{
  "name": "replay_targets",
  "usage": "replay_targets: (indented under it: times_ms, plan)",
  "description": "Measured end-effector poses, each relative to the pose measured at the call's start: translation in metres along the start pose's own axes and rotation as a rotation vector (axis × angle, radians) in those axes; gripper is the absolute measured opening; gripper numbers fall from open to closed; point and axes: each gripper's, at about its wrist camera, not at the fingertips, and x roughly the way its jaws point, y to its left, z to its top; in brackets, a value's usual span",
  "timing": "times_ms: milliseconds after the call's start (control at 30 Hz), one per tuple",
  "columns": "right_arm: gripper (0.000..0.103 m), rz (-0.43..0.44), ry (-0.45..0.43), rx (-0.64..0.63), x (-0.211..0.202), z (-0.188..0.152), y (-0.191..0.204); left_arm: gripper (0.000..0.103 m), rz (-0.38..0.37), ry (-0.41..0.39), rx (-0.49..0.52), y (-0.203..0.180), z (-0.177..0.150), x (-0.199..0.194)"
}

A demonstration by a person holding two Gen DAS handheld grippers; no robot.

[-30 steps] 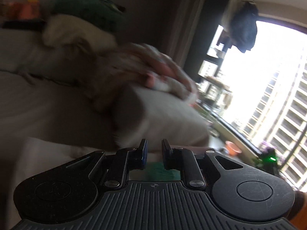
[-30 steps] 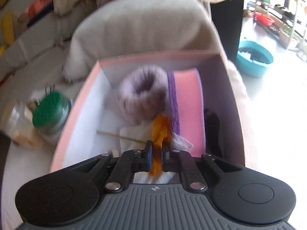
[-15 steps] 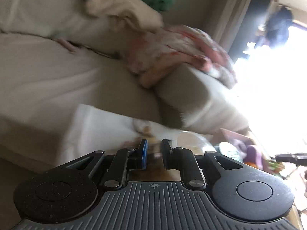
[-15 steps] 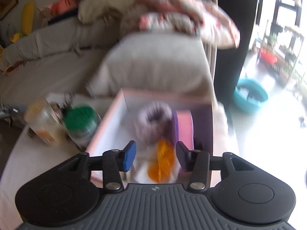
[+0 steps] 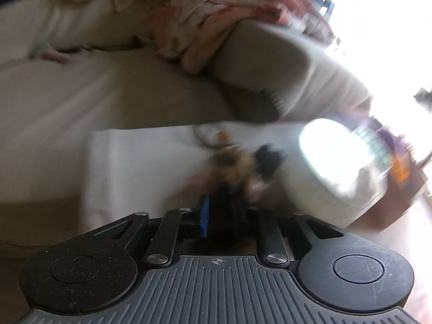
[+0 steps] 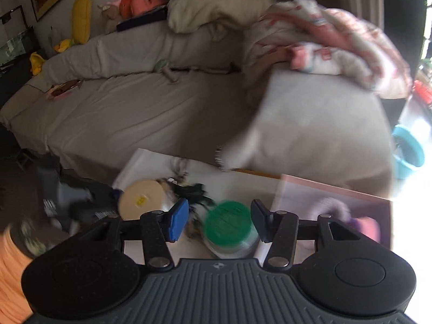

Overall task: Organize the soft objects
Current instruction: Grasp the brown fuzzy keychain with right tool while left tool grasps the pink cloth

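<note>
Soft clutter on the bench, tongs at work

Left tongs [image 5: 220, 213] are narrowly parted around a blurred tuft [image 5: 237, 171]; whether they grip it cannot be told. Right tongs [image 6: 219, 222] gape wide and empty over a green-lidded jar [image 6: 229, 226], the pink box [image 6: 334, 189] to their right.

Motion blur smears the dark-and-yellow fuzzy thing [image 5: 240, 167] ahead of the left gripper [image 5: 220, 213], hiding its right fingertip; whether the jaws touch it is unclear. The pink box [image 6: 337, 189] is cut off by glare.
</note>
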Motion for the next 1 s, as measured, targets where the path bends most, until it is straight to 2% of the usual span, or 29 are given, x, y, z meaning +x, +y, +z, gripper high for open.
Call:
replay_targets:
  times_ms: [133, 200, 300, 400, 433, 467, 500, 633, 733, 767, 800, 833, 900, 1000]
  plan:
    - [0.051, 0.025, 0.04, -0.022, 0.034, 0.02, 0.022, 0.021, 0.237, -0.022, 0.035, 0.013, -0.014, -0.005]
    - [0.051, 0.039, 0.071, -0.012, 0.052, 0.027, 0.028, 0.022, 0.262, -0.039, -0.015, 0.029, -0.02, -0.011]
    - [0.051, 0.062, 0.127, 0.006, 0.077, 0.033, 0.031, 0.019, 0.196, -0.089, -0.076, 0.044, -0.026, -0.028]
    - [0.051, 0.118, 0.232, 0.028, 0.108, 0.04, 0.034, 0.02, 0.04, -0.148, -0.063, 0.044, -0.029, -0.048]
    - [0.056, 0.135, 0.275, 0.029, 0.121, 0.044, 0.038, 0.02, 0.01, -0.156, -0.051, 0.041, -0.029, -0.052]
    - [0.06, 0.166, 0.295, 0.035, 0.13, 0.048, 0.042, 0.02, 0.002, -0.163, -0.041, 0.036, -0.03, -0.056]
    - [0.06, 0.169, 0.33, 0.034, 0.141, 0.053, 0.048, 0.02, 0.006, -0.17, -0.036, 0.032, -0.031, -0.06]
    - [0.06, 0.155, 0.461, -0.003, 0.184, 0.065, 0.073, 0.02, -0.001, -0.199, -0.078, 0.018, -0.042, -0.07]
    - [0.059, 0.116, 0.568, 0.015, 0.216, 0.062, 0.081, 0.02, -0.004, -0.223, -0.126, 0.015, -0.049, -0.077]
    - [0.056, 0.115, 0.594, 0.014, 0.223, 0.06, 0.084, 0.02, 0.002, -0.23, -0.129, 0.013, -0.052, -0.081]
    - [0.046, 0.118, 0.609, 0.006, 0.227, 0.057, 0.087, 0.02, 0.008, -0.237, -0.126, 0.012, -0.055, -0.085]
    - [0.03, 0.124, 0.605, -0.006, 0.227, 0.055, 0.091, 0.02, 0.015, -0.246, -0.121, 0.011, -0.057, -0.089]
    - [0.016, 0.157, 0.563, -0.037, 0.215, 0.056, 0.099, 0.02, 0.032, -0.276, -0.122, 0.011, -0.062, -0.1]
    - [0.012, 0.235, 0.437, -0.043, 0.172, 0.063, 0.108, 0.02, 0.055, -0.331, -0.194, 0.021, -0.068, -0.113]
